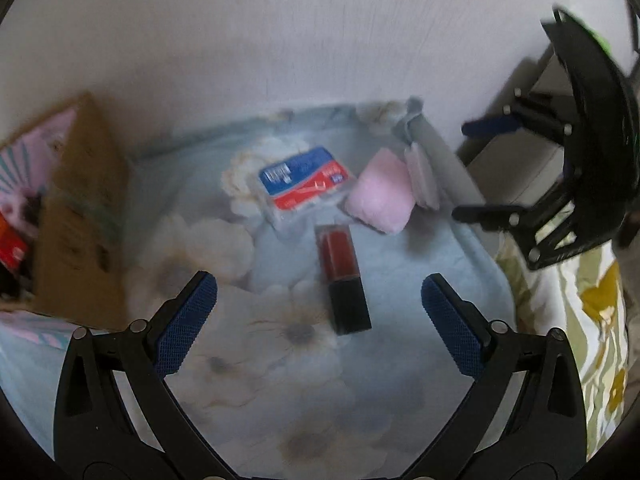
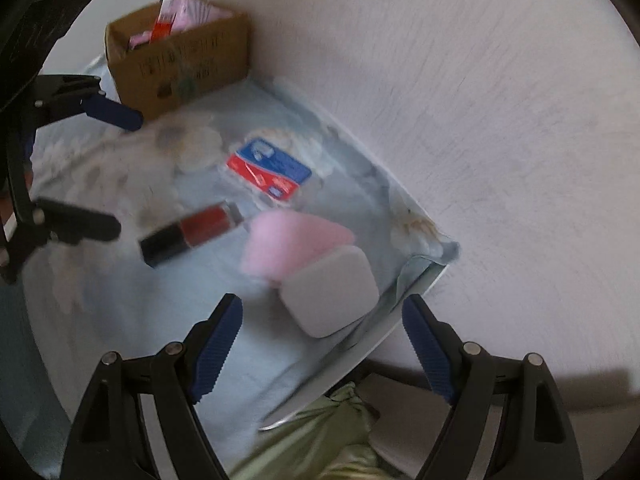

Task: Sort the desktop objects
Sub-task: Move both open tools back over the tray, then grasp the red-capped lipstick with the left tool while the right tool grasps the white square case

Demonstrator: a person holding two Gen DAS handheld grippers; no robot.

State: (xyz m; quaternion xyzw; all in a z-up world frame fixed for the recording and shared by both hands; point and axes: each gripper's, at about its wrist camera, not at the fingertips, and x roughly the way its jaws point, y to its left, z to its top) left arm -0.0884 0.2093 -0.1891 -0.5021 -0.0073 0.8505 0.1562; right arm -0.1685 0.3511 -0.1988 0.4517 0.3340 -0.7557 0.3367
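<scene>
Now both tools hang spread above the floral cloth [image 1: 280, 380]: the left gripper [image 1: 319, 308] just short of the red-and-black lipstick [image 1: 342, 280], the right gripper [image 2: 322, 344] near the white case [image 2: 330, 292]. Beyond the lipstick lie a blue-red packet [image 1: 304, 182] and pink sponge [image 1: 380, 196]; the cardboard box [image 2: 180, 60] stands well apart from it.

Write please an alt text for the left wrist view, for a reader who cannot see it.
An open left hand-held gripper hangs over a red-and-black lipstick lying on a pale floral cloth. Beyond it lie a blue-and-red packet and a pink pouch, with a cardboard box at the left. The right hand-held gripper, also open, shows at the right edge.
</scene>
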